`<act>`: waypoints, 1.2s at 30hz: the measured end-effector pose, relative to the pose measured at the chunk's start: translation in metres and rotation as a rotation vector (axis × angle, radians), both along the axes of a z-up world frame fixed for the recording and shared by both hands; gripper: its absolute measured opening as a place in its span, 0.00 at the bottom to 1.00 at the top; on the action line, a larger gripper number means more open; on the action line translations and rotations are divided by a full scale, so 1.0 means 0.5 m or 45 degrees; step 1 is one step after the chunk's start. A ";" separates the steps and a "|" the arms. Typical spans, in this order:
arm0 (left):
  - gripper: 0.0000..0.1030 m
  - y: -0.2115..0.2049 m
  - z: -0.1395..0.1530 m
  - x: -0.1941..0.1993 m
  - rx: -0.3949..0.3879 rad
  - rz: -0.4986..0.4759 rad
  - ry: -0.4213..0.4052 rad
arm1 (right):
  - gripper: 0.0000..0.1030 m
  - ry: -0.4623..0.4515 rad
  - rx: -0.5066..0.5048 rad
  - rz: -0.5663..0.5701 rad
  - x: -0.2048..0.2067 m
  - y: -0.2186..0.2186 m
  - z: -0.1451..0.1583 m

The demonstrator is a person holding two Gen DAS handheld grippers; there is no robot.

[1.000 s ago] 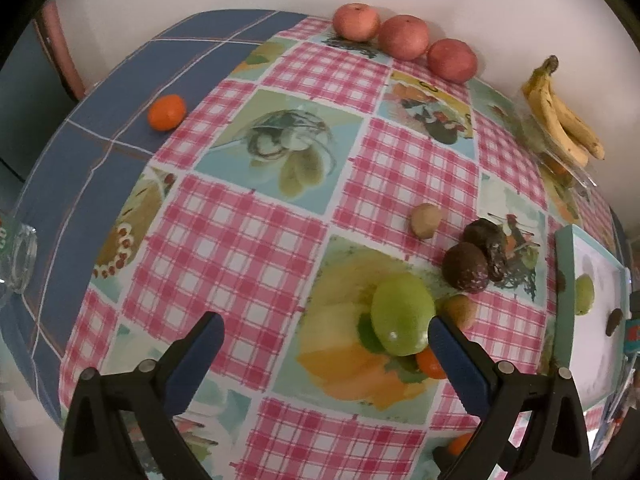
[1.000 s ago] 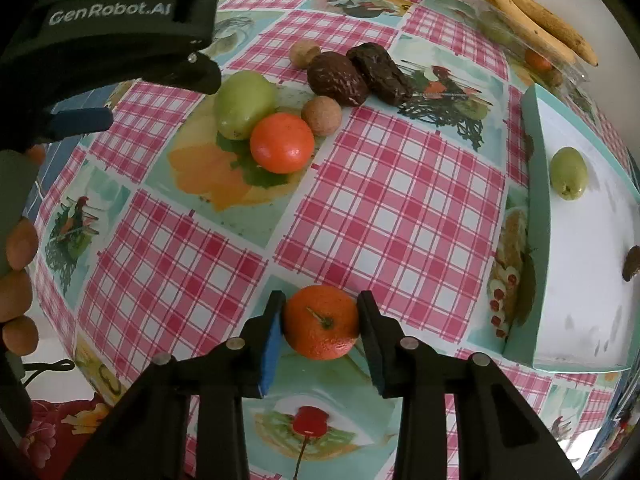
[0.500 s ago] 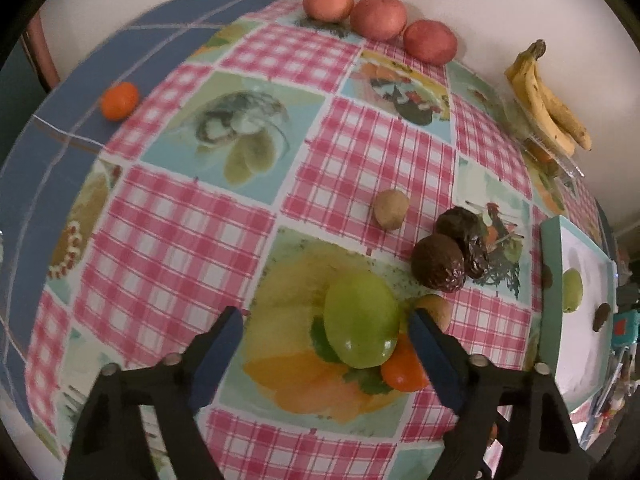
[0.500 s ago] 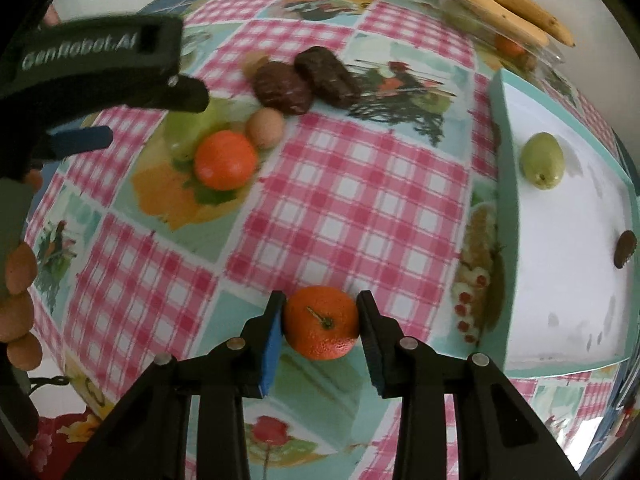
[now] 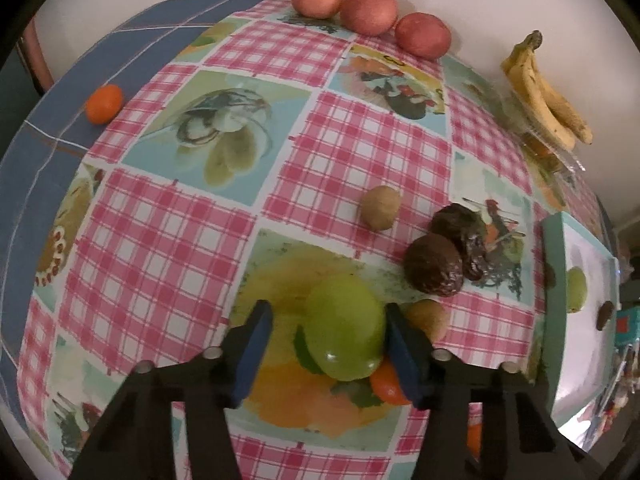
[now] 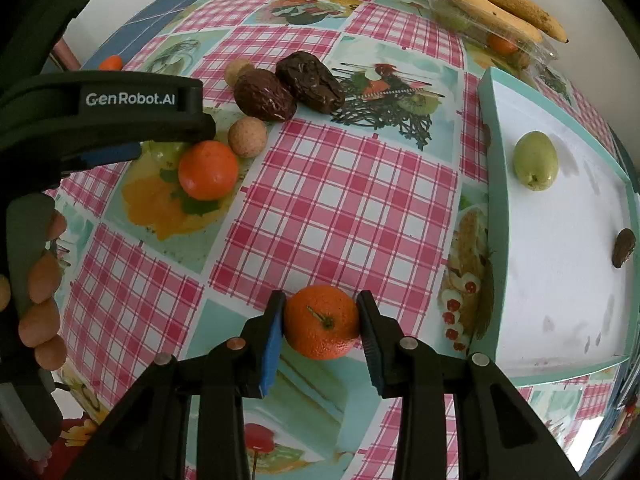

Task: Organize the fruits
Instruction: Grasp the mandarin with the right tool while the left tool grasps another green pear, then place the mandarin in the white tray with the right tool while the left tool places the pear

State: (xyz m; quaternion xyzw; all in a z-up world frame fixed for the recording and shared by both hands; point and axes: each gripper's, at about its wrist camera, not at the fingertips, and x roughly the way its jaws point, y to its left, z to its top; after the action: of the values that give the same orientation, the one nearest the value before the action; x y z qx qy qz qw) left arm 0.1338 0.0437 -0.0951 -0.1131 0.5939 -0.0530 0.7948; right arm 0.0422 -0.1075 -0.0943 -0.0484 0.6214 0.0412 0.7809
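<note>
My left gripper (image 5: 326,314) points down over a green fruit (image 5: 344,336) on the checked tablecloth. Its jaws are closing with the fruit between them: the right pad touches it, the left pad stands a gap away. An orange mandarin (image 5: 386,386) and a small tan fruit (image 5: 426,318) lie against the green fruit. My right gripper (image 6: 321,300) is shut on another mandarin (image 6: 322,328), held above the cloth left of the white, teal-rimmed tray (image 6: 560,280). A green fruit (image 6: 535,160) and a dark date (image 6: 623,247) lie in the tray.
Two dark dates (image 5: 434,270) and another tan fruit (image 5: 380,207) lie beyond the green fruit. Three red apples (image 5: 368,12) line the far wall. Bananas (image 5: 548,96) rest on a clear plastic box at the back right. A lone mandarin (image 5: 104,104) sits far left.
The left jaws have narrowed from wide open and come down around the green fruit. The right gripper has carried its mandarin to the right, closer to the tray.
</note>
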 end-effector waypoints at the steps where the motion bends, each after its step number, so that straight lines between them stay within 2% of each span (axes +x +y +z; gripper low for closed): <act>1: 0.49 0.001 0.000 0.000 -0.021 0.002 0.002 | 0.37 -0.001 -0.001 -0.001 -0.010 0.009 -0.001; 3: 0.41 0.005 -0.002 -0.002 -0.083 0.011 0.011 | 0.37 -0.001 0.001 -0.002 -0.009 0.011 -0.002; 19: 0.41 0.020 0.004 -0.013 -0.104 0.056 0.037 | 0.36 -0.002 0.005 -0.004 -0.014 0.018 -0.007; 23: 0.41 0.028 0.022 -0.017 -0.105 0.072 0.001 | 0.36 -0.010 0.022 -0.018 -0.011 0.005 0.007; 36: 0.41 0.022 0.110 -0.035 -0.103 0.080 -0.179 | 0.36 -0.137 0.081 -0.128 -0.004 -0.051 0.071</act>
State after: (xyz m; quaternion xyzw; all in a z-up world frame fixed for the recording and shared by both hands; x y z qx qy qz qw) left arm 0.1166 0.0546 -0.0402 -0.1597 0.5302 -0.0597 0.8306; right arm 0.0404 -0.1329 -0.0589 0.0055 0.5786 0.0191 0.8154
